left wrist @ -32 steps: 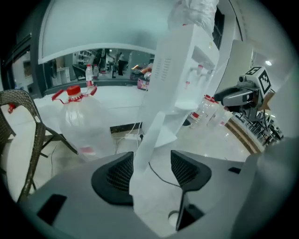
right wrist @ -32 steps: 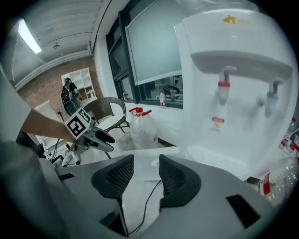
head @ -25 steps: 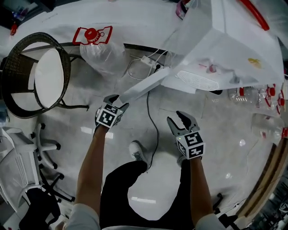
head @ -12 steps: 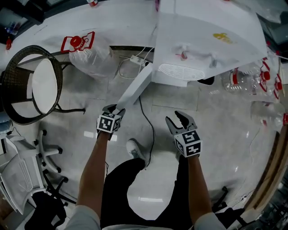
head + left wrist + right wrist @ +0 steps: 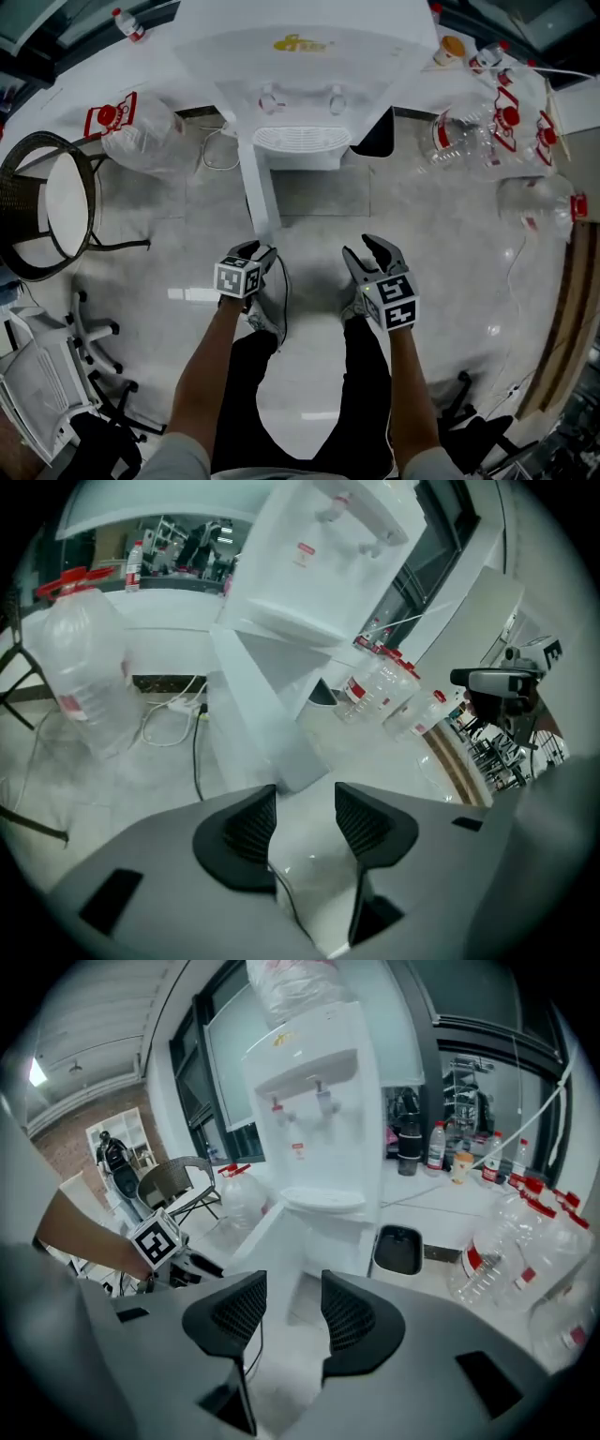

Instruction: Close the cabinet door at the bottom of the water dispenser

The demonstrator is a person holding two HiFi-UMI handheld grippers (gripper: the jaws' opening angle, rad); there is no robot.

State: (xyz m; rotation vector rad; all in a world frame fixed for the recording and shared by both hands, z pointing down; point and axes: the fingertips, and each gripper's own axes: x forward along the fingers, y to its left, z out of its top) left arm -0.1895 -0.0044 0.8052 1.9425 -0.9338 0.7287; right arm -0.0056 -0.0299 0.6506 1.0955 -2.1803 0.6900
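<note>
Swung square to the water dispenser (image 5: pixel 305 56), left hand-held gripper (image 5: pixel 261 249) and right hand-held gripper (image 5: pixel 370 251) gape empty near the cabinet door (image 5: pixel 258 192); a glancing push could slip.

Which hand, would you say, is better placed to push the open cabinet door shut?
Left: the left gripper hovers at the free edge of the cabinet door; the right gripper is off to the side.

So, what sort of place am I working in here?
Most likely an office or lab break corner: a floor-standing water dispenser, a cluster of clear water jugs on the polished floor beside it, and a wicker chair plus a white office chair nearby.
</note>
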